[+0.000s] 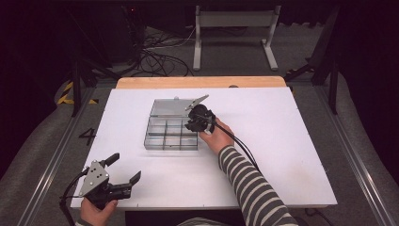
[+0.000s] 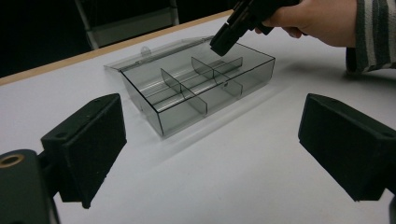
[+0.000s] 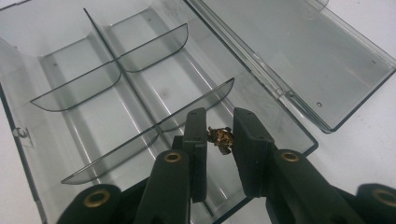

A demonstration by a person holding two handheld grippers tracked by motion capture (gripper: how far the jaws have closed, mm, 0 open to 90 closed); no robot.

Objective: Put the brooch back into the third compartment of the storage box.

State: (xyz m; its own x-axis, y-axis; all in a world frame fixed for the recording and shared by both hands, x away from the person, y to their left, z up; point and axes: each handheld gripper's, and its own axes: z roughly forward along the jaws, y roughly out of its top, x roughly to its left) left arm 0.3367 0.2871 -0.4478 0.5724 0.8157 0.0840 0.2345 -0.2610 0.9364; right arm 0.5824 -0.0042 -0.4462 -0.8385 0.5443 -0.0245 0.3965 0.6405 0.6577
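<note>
While the left tongs (image 1: 123, 172) rest near the front left corner of the white surface (image 1: 282, 136), jaws spread wide with nothing between them, the right tongs (image 3: 219, 140) reach over the clear organizer box (image 1: 170, 133) at the middle of the surface. Its hinged lid (image 1: 171, 107) lies open flat behind it, and dividers split the tray into several compartments. Seen from the right gripper view, the right jaws stand only a little apart, with a small brown, lumpy object (image 3: 221, 139) between them, touching the left jaw, above a compartment at the tray's right end. Whether both jaws press it I cannot tell. A striped sleeve (image 1: 249, 183) covers the right forearm.
</note>
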